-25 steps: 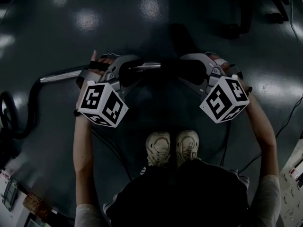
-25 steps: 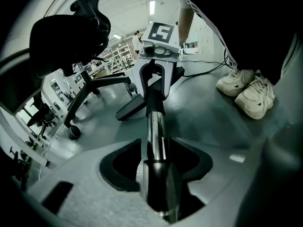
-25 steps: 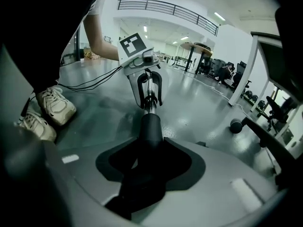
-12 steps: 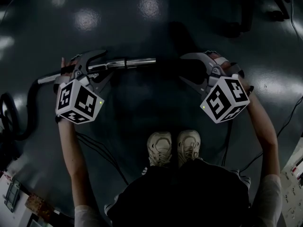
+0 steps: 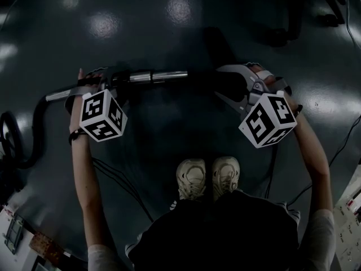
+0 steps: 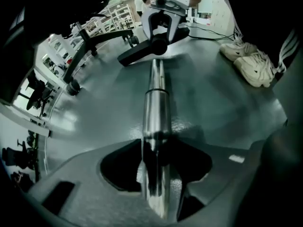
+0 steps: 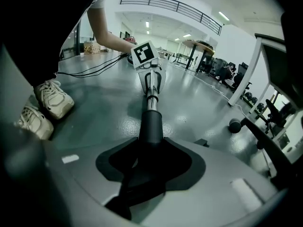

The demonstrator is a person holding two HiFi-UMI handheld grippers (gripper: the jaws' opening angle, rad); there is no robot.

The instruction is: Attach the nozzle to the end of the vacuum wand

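The chrome vacuum wand (image 5: 152, 75) hangs level above the dark floor, and its right end runs into the black nozzle (image 5: 213, 84). My left gripper (image 5: 107, 82) sits on the wand's thicker left section; its jaws have just been closing, with the tube (image 6: 156, 112) between them and gripped. The right gripper (image 5: 228, 87) is shut on the nozzle (image 7: 151, 126), whose mouth sits over the wand's end (image 7: 151, 96). In the left gripper view the wand leads up to the nozzle (image 6: 158, 45) and the right gripper (image 6: 161, 25). How deep the end sits is hidden.
A black hose (image 5: 35, 130) curls off the wand's left end across the floor. The person's white shoes (image 5: 206, 176) stand below the wand, with cables (image 5: 121, 179) beside them. Office chair bases (image 6: 80, 51) (image 7: 246, 122) stand farther out.
My left gripper has slid left along the wand, away from the nozzle end, and turned to point more steeply down. The right gripper and the nozzle have stayed put.
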